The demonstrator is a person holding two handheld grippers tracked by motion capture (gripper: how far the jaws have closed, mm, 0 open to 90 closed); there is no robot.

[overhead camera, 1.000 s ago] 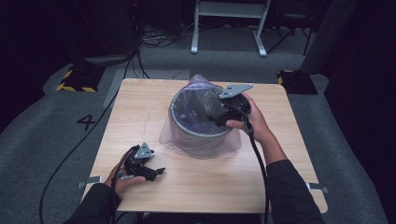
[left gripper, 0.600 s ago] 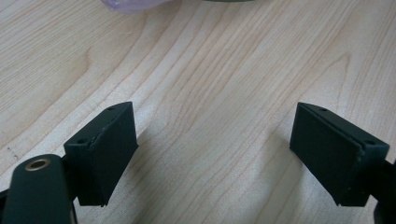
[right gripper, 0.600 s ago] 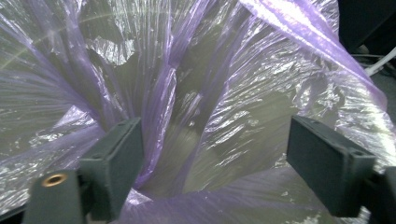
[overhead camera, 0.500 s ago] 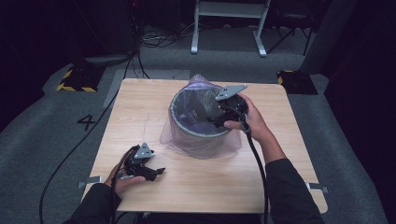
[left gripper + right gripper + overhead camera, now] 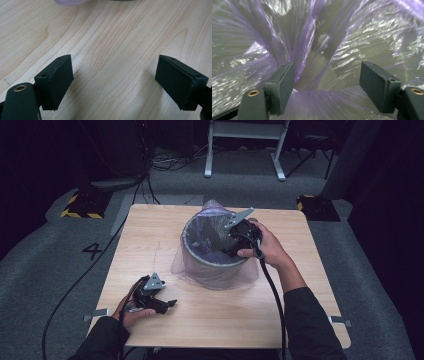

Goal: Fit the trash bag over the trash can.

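We see the wooden desk from above, w/ a grey bin standing near its middle, a bit toward the far edge. A thin purple bag lines the bin and hangs over its rim, down the outside to the desk top.

Our right forearm, in a dark sleeve, comes in from the near right corner and reaches up to the bin's right side. The right hand tips the right gripper over the rim and into the bin's mouth, grey plate uppermost. In the right gripper view its jaws stand wide apart, nothing between them; creased purple film sits close in front, and a fold of it runs down just beside the left jaw. Touching or not, we can't tell.

Our left hand rests on the desk near the near left corner, holding the left gripper low over the wood, well apart from the bin. Its jaws are also wide, w/ bare wood between them; in the left gripper view the bag's hem shows at the top edge.

Cables trail from both grippers off the near edge.
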